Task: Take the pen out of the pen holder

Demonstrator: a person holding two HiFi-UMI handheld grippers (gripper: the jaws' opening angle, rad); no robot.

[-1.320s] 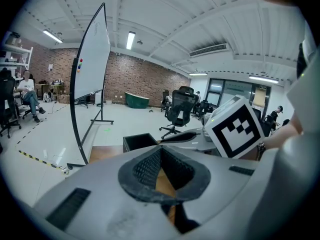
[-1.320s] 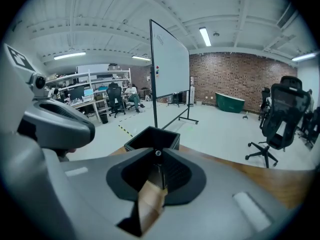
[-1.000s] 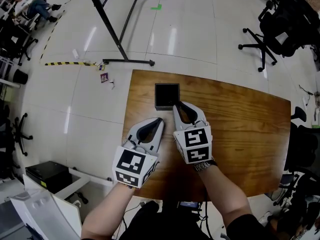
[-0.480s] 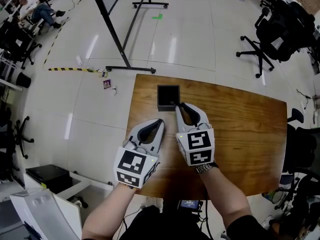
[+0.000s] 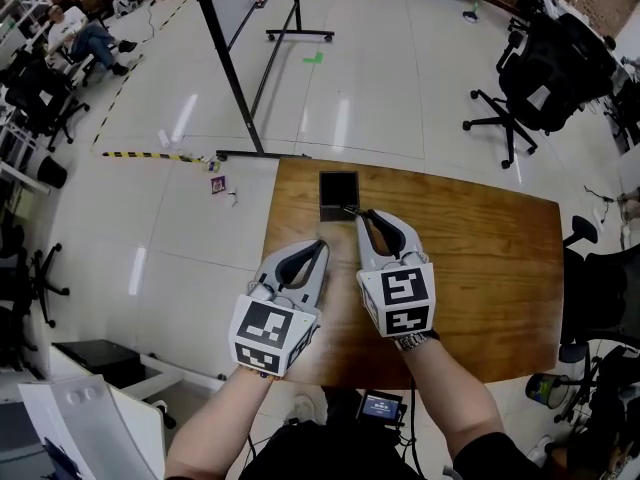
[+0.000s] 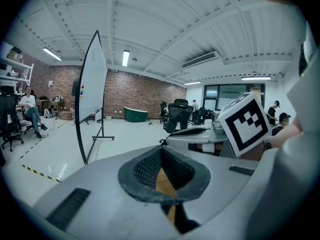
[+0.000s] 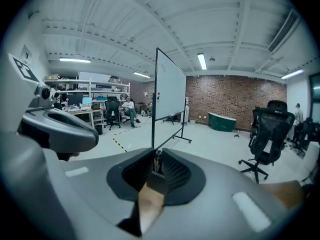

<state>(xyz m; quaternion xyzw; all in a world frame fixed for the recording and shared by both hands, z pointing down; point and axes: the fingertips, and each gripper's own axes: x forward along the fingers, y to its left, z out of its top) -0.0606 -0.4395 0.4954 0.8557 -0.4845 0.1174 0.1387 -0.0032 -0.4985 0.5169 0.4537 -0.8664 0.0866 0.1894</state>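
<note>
Surface: a brown wooden table standing on a glossy pale floor. A strip of yellow-and-black tape lies on the floor off the table's far left corner.

Room: a whiteboard on a wheeled stand is beyond the far edge. Black office chairs stand to the far right, and a brick wall closes the back of the room.

Task item: a black square pen holder stands upright near the table's far edge, toward the far left corner. The pen shows as a thin dark line running from the holder's near right corner to the tips of the right gripper. Whether its far end is still inside the holder cannot be told.

Right gripper: its jaws are pressed together on the pen's near end, just beside the holder's near edge. Its own view shows a thin item pinched at the tips.

Left gripper: it lies nearer the table's left edge, apart from the holder. Its jaws are closed with nothing between them, and bare wood shows through the gap.
</note>
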